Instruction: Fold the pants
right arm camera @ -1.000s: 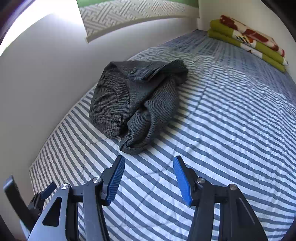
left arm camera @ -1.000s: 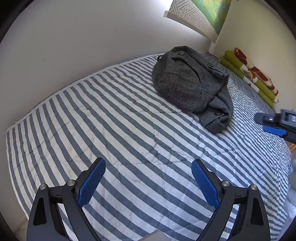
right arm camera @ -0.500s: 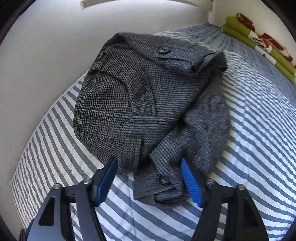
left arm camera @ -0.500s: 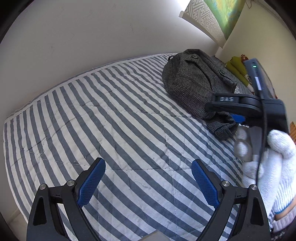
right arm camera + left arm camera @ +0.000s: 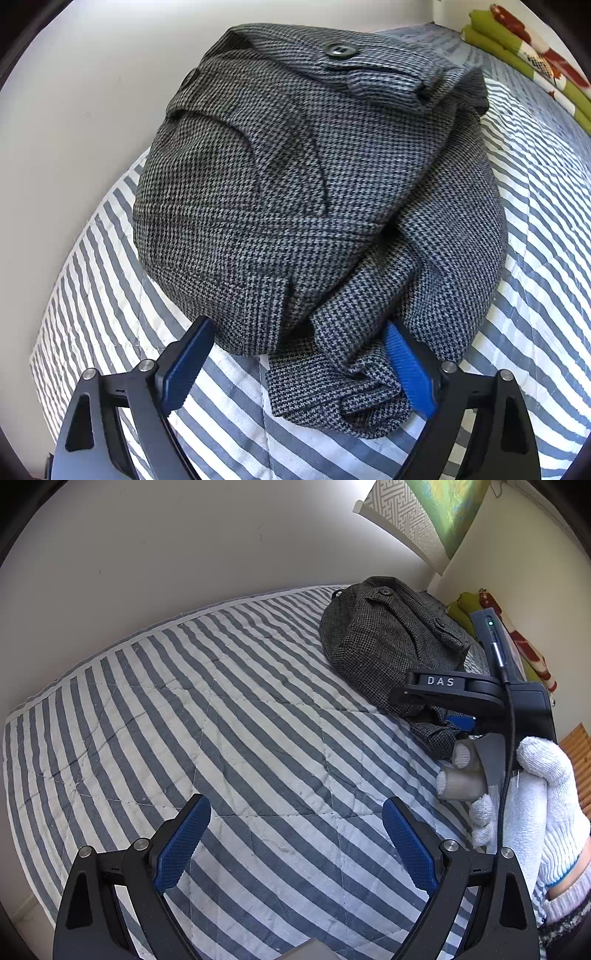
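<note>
Crumpled grey houndstooth pants (image 5: 295,166) lie in a heap on the striped quilt (image 5: 110,314), waistband button at the far side. My right gripper (image 5: 298,326) points down at the heap's near edge. Its jaws are opening wide, and a rolled cuff (image 5: 332,391) lies between them without being pinched. In the left wrist view the pants (image 5: 384,646) sit at the upper right, with a gloved hand (image 5: 535,805) holding the right gripper against them. My left gripper (image 5: 295,805) hangs open over bare quilt (image 5: 221,709), well short of the pants.
A white wall runs close behind the pants. A folded green and red blanket (image 5: 524,40) lies at the bed's far end. Wooden slats (image 5: 578,760) show past the bed's right edge. Open quilt stretches left of the heap.
The right gripper came down and forward onto the pants' near edge while its jaws widened. The gloved hand entered the left wrist view. The left gripper stayed about where it was.
</note>
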{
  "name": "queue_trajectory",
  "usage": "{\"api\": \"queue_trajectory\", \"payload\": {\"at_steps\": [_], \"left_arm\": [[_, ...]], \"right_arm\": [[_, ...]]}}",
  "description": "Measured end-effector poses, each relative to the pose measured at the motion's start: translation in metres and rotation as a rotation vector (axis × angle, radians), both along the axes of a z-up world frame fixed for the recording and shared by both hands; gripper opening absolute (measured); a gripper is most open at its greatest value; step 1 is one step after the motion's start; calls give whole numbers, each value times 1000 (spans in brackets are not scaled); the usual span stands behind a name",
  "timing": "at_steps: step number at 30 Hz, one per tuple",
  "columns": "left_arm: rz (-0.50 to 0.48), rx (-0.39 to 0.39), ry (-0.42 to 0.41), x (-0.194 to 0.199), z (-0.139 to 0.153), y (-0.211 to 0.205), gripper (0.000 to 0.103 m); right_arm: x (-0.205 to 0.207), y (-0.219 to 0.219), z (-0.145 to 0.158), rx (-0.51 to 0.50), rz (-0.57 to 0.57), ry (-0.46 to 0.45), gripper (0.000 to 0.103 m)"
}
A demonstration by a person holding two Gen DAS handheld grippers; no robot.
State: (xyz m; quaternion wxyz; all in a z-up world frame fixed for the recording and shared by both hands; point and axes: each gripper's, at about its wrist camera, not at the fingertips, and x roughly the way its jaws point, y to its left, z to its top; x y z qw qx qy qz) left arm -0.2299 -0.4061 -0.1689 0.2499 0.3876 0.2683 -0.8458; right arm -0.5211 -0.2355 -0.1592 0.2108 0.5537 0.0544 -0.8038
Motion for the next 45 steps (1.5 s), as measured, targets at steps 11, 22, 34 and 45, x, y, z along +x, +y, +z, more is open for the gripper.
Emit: {"api": "queue_trajectory", "payload": {"at_steps": [11, 22, 34, 45], "left_arm": [[1, 30, 14, 3, -1, -4, 96], [-29, 31, 15, 8, 1, -1, 96], [-53, 16, -8, -10, 2, 13, 96], [-74, 23, -13, -32, -1, 20, 96]], "right_arm": [[12, -18, 1, 218, 2, 123, 43], [52, 17, 60, 211, -9, 278, 6], [87, 122, 85, 64, -52, 141, 3], [93, 141, 92, -110, 40, 36, 59]]}}
